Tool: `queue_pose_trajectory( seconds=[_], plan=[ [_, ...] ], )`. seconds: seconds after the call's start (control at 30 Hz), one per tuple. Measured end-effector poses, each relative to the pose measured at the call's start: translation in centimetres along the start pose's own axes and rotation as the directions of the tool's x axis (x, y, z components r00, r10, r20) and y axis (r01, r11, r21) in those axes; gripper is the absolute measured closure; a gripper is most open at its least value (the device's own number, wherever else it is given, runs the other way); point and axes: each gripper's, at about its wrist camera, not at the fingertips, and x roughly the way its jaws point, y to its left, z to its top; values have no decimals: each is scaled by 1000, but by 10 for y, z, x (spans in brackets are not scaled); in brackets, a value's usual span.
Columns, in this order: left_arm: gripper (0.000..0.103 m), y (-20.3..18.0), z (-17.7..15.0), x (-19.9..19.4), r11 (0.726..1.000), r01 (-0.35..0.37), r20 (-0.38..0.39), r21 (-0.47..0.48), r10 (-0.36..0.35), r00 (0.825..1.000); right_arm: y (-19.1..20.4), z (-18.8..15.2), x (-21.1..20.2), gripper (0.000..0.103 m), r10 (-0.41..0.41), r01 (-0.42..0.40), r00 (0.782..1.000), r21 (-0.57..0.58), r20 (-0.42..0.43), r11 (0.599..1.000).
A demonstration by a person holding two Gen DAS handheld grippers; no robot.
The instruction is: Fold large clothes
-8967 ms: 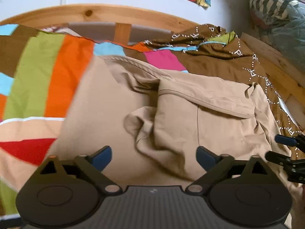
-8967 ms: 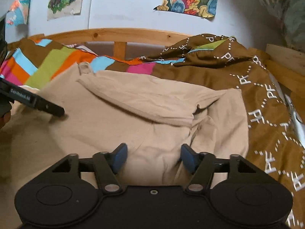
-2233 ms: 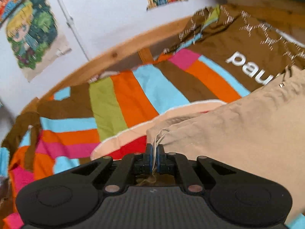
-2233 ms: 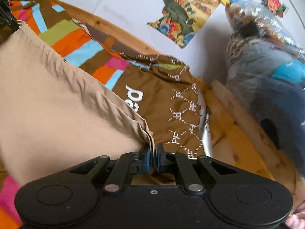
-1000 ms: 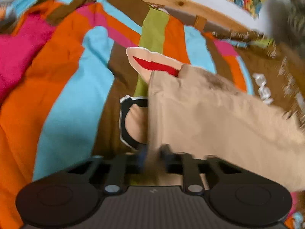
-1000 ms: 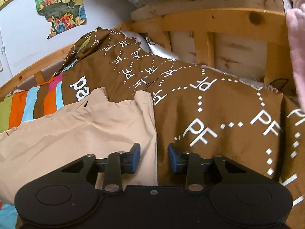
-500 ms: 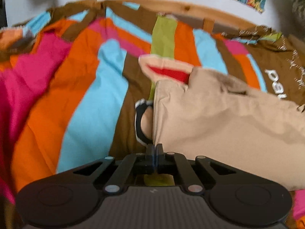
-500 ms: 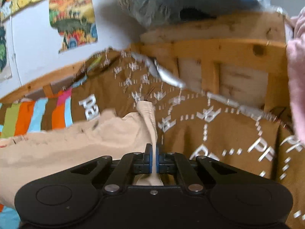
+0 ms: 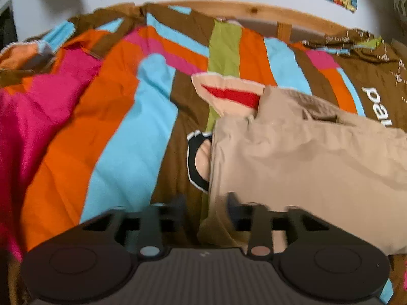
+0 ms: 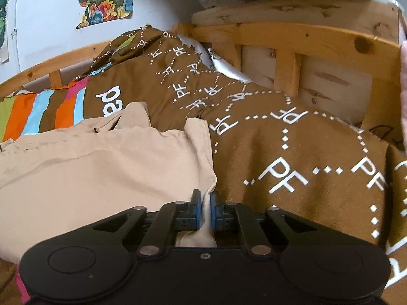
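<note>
— Where is the beige garment [image 9: 305,162]?
— On the bed cover [image 9: 114,127]. Its left edge lies between the spread fingers of the left tool [image 9: 206,203].
— And the right tool [image 10: 205,212]?
— It pinches the right corner.

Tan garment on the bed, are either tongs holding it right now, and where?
Right tongs pinch the tan garment at its near corner edge. Left tongs are open, holding nothing.

Black tongs [image 10: 205,212], blue pads [image 10: 196,212], silver screws.
</note>
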Motion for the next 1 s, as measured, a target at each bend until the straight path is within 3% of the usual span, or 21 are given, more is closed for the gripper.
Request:
queue_pose_trajectory(
  seconds=[0.17, 0.23, 0.43, 0.53, 0.67, 0.73, 0.87, 1.0],
  plan=[
    [27, -25, 4, -21, 999, 17, 119, 47, -22, 993, 6, 2, -10, 75, -13, 15, 998, -37, 60, 999],
    [13, -42, 9, -25, 996, 51, 163, 74, -63, 985, 12, 3, -15, 61, -15, 22, 995, -64, 103, 998],
    [10, -125, 31, -4, 960, 179, 181, 214, -219, 959, 45, 6, -29, 29, 54, -7, 974, -207, 220, 978],
    [7, -166, 33, 13, 937, 199, 188, 286, -258, 948, 78, 17, -24, 24, 131, -61, 965, -292, 229, 955],
    [6, -201, 29, 46, 923, 131, 175, 362, -206, 963, 128, 38, -7, 19, 195, -96, 952, -376, 236, 922],
    [0, -201, 22, 61, 928, 133, 169, 349, -202, 965, 153, 46, 9, 19, 218, -106, 949, -418, 229, 902],
    [0, -181, 13, 79, 939, 239, 107, 247, -271, 957, 186, 42, 47, 19, 224, -121, 962, -493, 154, 861],
    [0, -175, 3, 82, 934, 259, 111, 245, -292, 950, 186, 19, 71, 15, 209, -140, 974, -503, 83, 853]
  ],
)
